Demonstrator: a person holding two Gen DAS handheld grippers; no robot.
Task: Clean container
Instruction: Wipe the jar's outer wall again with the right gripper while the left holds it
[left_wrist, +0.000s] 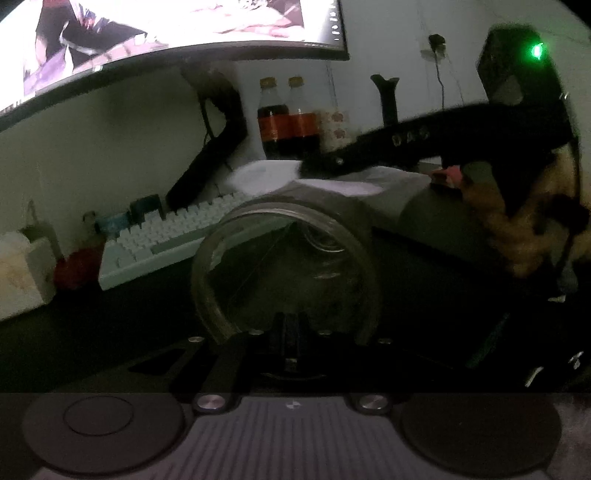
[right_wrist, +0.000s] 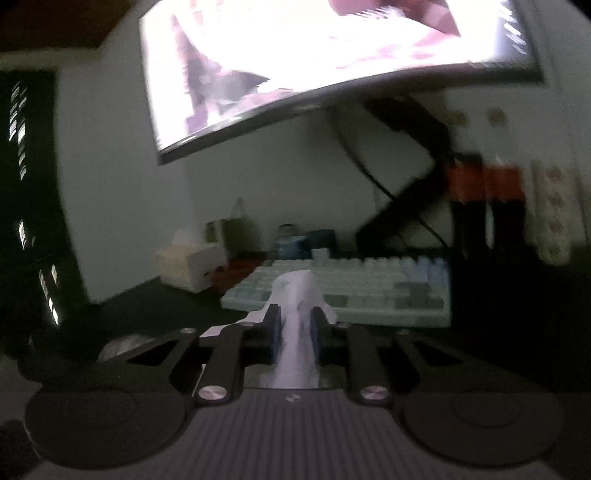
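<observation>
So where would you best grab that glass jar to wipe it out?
Probably the thin rim nearest the left fingers, coming from the open mouth, one finger inside the glass jar, one outside. The jar lies mouth-on, leaving its inside free for the tissue.

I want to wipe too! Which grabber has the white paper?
The right gripper: its jaws pinch the white tissue. The left gripper has none; it is clamped on the rim of the glass jar.
</observation>
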